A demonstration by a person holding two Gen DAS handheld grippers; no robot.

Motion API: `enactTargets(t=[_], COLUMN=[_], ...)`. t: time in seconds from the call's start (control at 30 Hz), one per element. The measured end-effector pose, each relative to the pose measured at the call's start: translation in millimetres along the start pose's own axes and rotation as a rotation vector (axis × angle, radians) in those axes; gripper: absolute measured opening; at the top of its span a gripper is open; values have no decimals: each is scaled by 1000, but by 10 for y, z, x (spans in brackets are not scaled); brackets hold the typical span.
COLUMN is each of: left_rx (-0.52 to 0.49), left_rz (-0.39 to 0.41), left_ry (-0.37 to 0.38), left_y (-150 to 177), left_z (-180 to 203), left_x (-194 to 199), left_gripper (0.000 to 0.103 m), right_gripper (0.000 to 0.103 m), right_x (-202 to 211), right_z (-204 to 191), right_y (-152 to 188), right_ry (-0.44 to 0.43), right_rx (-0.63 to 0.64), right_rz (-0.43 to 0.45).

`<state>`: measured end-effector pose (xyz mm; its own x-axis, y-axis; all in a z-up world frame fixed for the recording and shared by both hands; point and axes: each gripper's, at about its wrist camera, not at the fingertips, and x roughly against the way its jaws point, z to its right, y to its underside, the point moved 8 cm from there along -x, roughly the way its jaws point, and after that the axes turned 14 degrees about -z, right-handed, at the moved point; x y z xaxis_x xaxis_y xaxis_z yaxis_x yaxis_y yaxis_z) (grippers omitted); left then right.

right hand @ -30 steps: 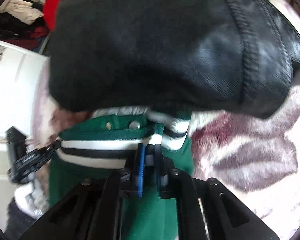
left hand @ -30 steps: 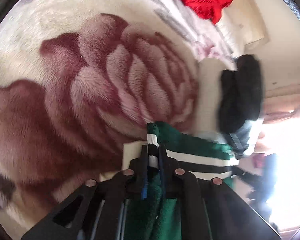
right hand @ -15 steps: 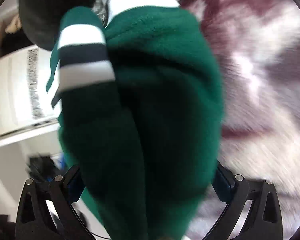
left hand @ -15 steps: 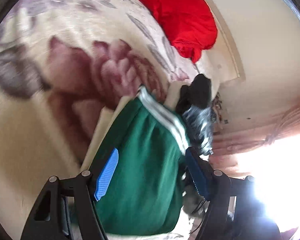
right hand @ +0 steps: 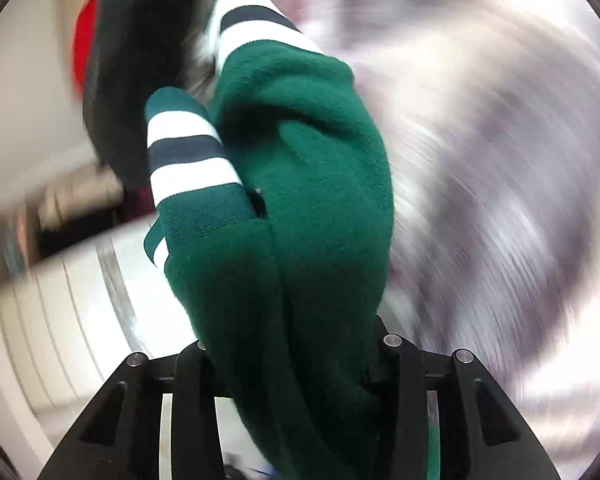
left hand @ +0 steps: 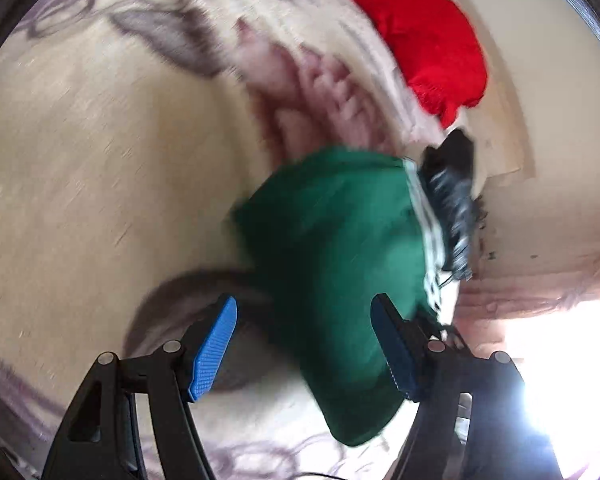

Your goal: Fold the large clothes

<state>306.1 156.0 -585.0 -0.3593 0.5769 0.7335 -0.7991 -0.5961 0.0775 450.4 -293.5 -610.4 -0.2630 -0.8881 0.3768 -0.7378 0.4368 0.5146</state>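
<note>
The left gripper (left hand: 304, 344) stands with its jaws spread, blue pads bare and pinching nothing. Beyond them a folded green jacket (left hand: 340, 264) lies on a cream blanket (left hand: 100, 168) with a dark rose pattern, covering a bed. The right pad overlaps the jacket's edge in the left wrist view, but whether it touches the cloth cannot be told. The jacket's white-and-dark striped rib (left hand: 428, 216) runs along its far side, against a black garment (left hand: 448, 176). Further off a red garment (left hand: 428, 40) lies at the bed's edge by the wall.

The right gripper (right hand: 292, 364) has just been closing its jaws, and a thick bunch of the green jacket (right hand: 312, 208) fills the gap between them; the fingers press in on the cloth from both sides. 2 striped ribs (right hand: 184, 152) rise from the bunch, with the black garment (right hand: 132, 72) behind. The rest of the right wrist view is blurred.
</note>
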Motion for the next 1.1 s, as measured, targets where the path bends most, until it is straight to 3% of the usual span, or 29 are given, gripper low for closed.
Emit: enactTargets(t=[0.1,0.2,0.27,0.3,0.37,0.47,0.5,0.6,0.7,0.8,0.83,0.9,0.93,1.0,1.1], left_rx=[18,-1,-28,-41,-62,-69,-77,-126,-147,-155,-150,-142,-138,-120,-109], left_rz=[-16,-5,0,2,13,-3,-10,-55,-186,-132,-121,-94,-69,-37,-73], left_ry=[-20,-37,-76,-97,-153,-347,-441,-610,-750,-715,-681,-609,-555,-504,-535], left_y=[131,118,70,98,84,147,190,339,481,439,422,404,398,381,352], left_z=[-118,-144,-145,-162,-203,-420,-517,-794,-1181,-1283,-1313,-1354,-1354,-1366,-1376], left_x=[39,162,210,212,216,143,106,-85,-514,-580,-577,-568,-558,-552,-574], left_gripper=[68,68,68,68,68,68,68,68,68,77,81,91,103,103,103], right_gripper=[43,46,55,64,70,71,76,76,76,76,76,76,76,76,76], right_x=[261,343,267,243,302,582,704,1164,1508,1596,1574,1437,1347,971,469], right_z=[504,885,1067,1151,1235,1193,1170,1055,692,455,353,-16,-204,-533,-691], right_y=[608,1368,1679,1758,1782,1757,1749,1716,1411,1236,1378,1245,1161,1064,802], right_ry=[-162,-207,-162,-119,-8,142,177,300,396,499,529,580,600,635,724], right_rx=[-236,-372,-415,-424,-420,-337,-308,-234,-141,36,106,243,307,414,481], right_rz=[106,107,44,6,-54,-128,-129,-102,-61,-42,-40,-34,-34,-32,-74])
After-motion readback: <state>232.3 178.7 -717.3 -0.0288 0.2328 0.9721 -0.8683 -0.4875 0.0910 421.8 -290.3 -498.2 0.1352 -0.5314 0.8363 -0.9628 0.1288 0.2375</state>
